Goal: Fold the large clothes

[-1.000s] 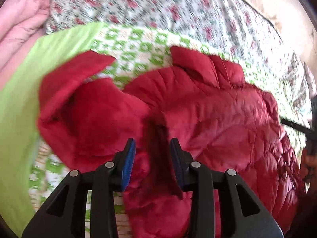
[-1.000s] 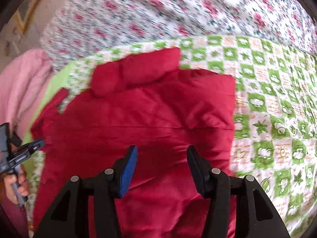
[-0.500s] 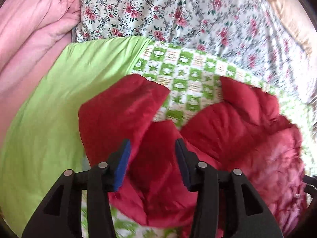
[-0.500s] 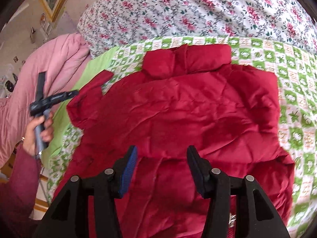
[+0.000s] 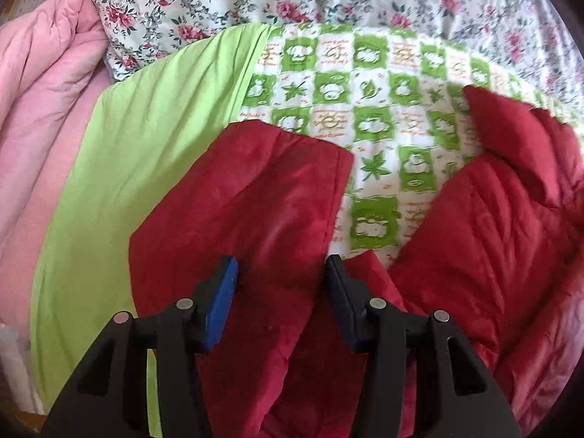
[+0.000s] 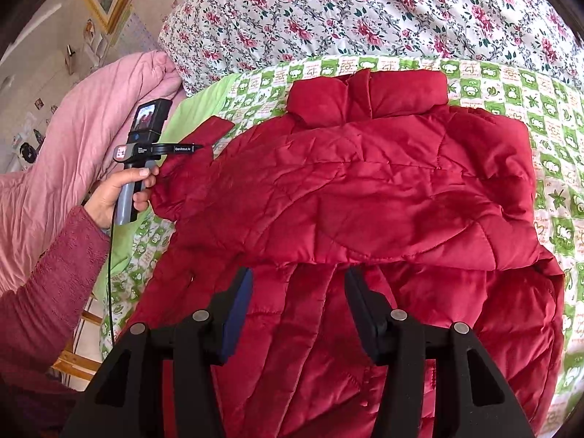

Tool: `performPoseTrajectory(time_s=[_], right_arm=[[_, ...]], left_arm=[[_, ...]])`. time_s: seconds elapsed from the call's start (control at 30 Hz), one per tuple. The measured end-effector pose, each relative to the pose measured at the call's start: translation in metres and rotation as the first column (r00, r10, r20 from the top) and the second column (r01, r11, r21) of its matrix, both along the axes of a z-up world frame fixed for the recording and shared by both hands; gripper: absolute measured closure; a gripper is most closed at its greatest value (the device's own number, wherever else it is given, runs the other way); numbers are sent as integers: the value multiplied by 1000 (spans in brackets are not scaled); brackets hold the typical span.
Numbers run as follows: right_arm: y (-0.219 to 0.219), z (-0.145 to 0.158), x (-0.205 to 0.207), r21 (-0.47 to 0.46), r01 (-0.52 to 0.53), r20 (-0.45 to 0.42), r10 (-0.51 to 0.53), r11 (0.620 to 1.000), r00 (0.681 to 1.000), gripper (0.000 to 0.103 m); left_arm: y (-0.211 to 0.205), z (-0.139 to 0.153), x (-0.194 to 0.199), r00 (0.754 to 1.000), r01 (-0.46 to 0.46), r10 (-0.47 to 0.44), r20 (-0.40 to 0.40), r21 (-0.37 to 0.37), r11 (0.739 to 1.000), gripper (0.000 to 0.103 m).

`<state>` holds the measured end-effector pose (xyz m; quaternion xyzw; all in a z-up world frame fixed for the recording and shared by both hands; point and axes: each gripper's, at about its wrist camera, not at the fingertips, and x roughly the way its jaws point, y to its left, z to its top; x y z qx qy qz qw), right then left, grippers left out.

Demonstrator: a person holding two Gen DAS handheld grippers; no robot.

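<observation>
the left claw (image 5: 281,284) has been carried out along the sleeve (image 5: 248,211), its jaws just opened, nothing pinched. the right claw (image 6: 297,303) hangs open over the jacket (image 6: 365,189), spread on the bed (image 6: 547,135). soft, puffy, slippery; the cuff is best gripped.

Spread across the middle of the bed: red quilted jacket (image 6: 365,197), covering most of the green-checked sheet (image 6: 558,153). Bare sheet only along the right edge and in a narrow strip beyond the collar (image 6: 368,96). Heaped along the far edge: floral duvet (image 6: 365,11), a soft wall closing off that side. Piled at the far left corner: pink quilt (image 6: 84,138), with plain green cloth (image 5: 127,168) lying flat beside it. Open patch of checked sheet between the flung-out sleeve (image 5: 255,200) and the jacket body. Above the sleeve, left gripper (image 5: 281,292), jaws apart, nothing between them.
</observation>
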<state>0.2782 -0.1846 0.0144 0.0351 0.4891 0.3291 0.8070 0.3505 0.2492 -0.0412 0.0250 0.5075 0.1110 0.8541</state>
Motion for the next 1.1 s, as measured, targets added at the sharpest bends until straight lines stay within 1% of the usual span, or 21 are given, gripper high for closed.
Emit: performPoseTrajectory(time_s=[0.07,0.13,0.17,0.27,0.33,0.37,0.4,0.43,0.47,0.5,0.53,0.57,0.6,0.63,0.67,0.7,0.73,0.8,0.87,0.93,1.1], right_arm=[[0,-1,-1,-1,2,0,-2,1000,1000,49],[0,-3,-2,7,3,-6,-3,1000,1000,48],[1,-4,-2,8,1,-8,-1,1000,1000,48],[6,-9,-2,0,-10,-17,10,1000,1000,48],[10,-12,-3,0,-16,-27,16,1000,1000,48],[12,-13,-3,1,-20,-29,20,1000,999,48],[14,-13,-4,3,-25,-31,25,1000,999,48],[15,-13,-5,4,-27,-30,27,1000,999,48],[15,-12,-6,4,-29,-28,29,1000,999,48],[15,-11,-7,4,-31,-24,31,1000,999,48],[15,-10,-7,3,-32,-20,32,999,999,48],[15,-9,-8,2,-31,-17,31,1000,999,48],[14,-7,-8,3,-30,-14,30,1000,999,48],[13,-6,-7,4,-28,-10,28,1000,1000,48],[12,-5,-7,5,-26,-6,26,1000,1000,48],[11,-4,-6,6,-24,-2,24,1000,1000,48],[10,-4,-5,9,-23,-1,23,1000,1000,48],[8,-4,-1,19,-18,-5,18,1000,1000,48],[7,-5,4,34,-11,-17,12,999,1000,48],[6,-5,11,53,-2,-34,3,999,999,48],[3,3,18,99,18,-37,-15,995,999,48]], left_arm=[[2,4,-6,999,35,-34,14,-43,998,53],[0,4,-5,999,48,-49,-4,-36,998,43],[1,2,-2,999,42,-42,-28,-22,999,34],[2,-2,8,996,56,-57,-71,-11,998,32],[4,-10,17,994,19,-13,-110,57,998,32],[6,-13,20,993,4,3,-122,59,998,38],[8,-14,21,993,-1,7,-120,51,999,63],[10,-15,22,993,-11,15,-114,43,999,79],[13,-14,22,994,-29,33,-102,43,999,90],[15,-11,19,996,-37,39,-83,27,999,94],[18,-5,14,998,-46,46,-39,-14,999,95],[21,-1,10,998,-56,56,-19,-32,998,97],[22,6,3,998,-63,65,16,-71,995,98],[22,12,-3,997,-61,66,45,-104,993,98],[20,23,-14,993,-52,68,95,-158,986,98],[16,30,-20,990,-45,68,120,-186,981,98],[12,41,-32,983,-32,73,168,-237,971,98],[3,55,-49,968,-14,89,235,-301,953,98],[-13,68,-66,951,31,86,296,-367,930,98],[-31,75,-76,939,81,64,337,-399,913,98],[-77,92,-95,912,198,-1,410,-440,876,98]])
